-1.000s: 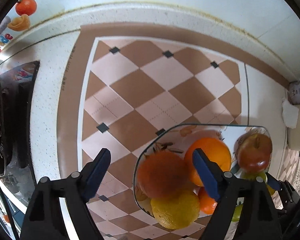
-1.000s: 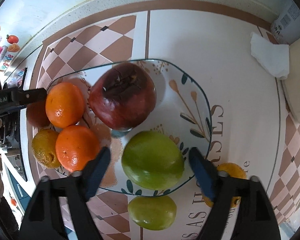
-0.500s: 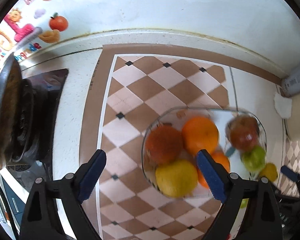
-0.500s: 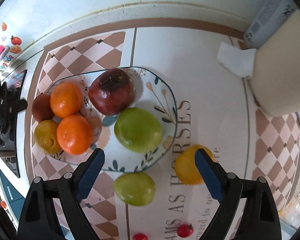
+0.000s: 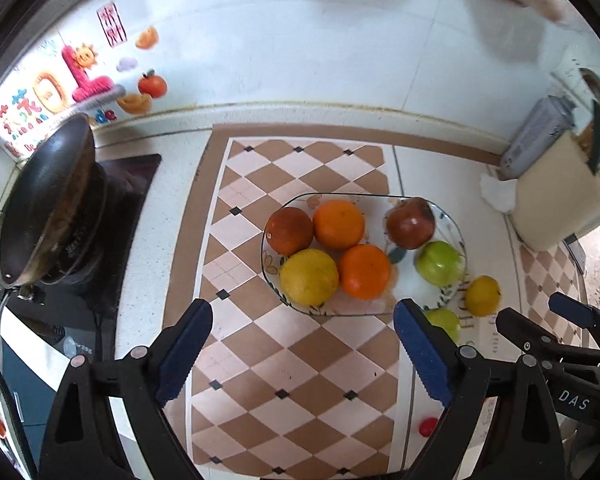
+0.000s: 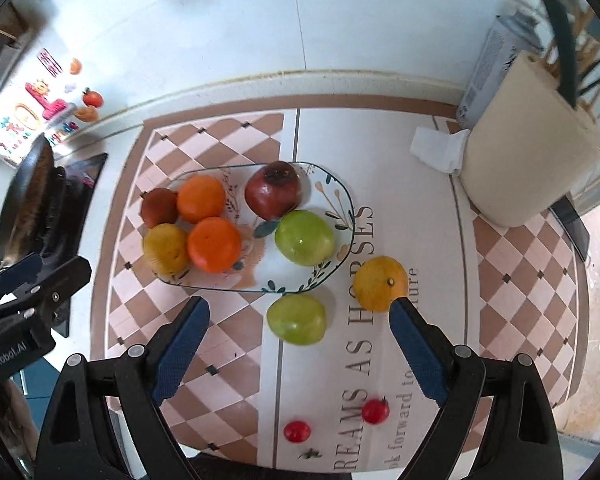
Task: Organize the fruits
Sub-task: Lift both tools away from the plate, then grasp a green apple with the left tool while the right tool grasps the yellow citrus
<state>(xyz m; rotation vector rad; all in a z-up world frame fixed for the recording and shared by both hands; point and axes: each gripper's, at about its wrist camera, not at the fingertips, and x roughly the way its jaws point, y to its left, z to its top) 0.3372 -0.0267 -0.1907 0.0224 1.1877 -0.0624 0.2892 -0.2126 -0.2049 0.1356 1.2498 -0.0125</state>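
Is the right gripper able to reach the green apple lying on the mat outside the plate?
Probably yes. The right gripper is open and empty, and the green apple lies just ahead between its fingers, beside the plate, nothing blocking.

Wok (image 5: pixel 48 204) blocks left; holder (image 6: pixel 528 140) right; bare mat (image 6: pixel 236 344) near plate (image 6: pixel 342 196).

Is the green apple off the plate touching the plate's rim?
Apart. The right wrist view shows a strip of mat between the apple and the plate rim.
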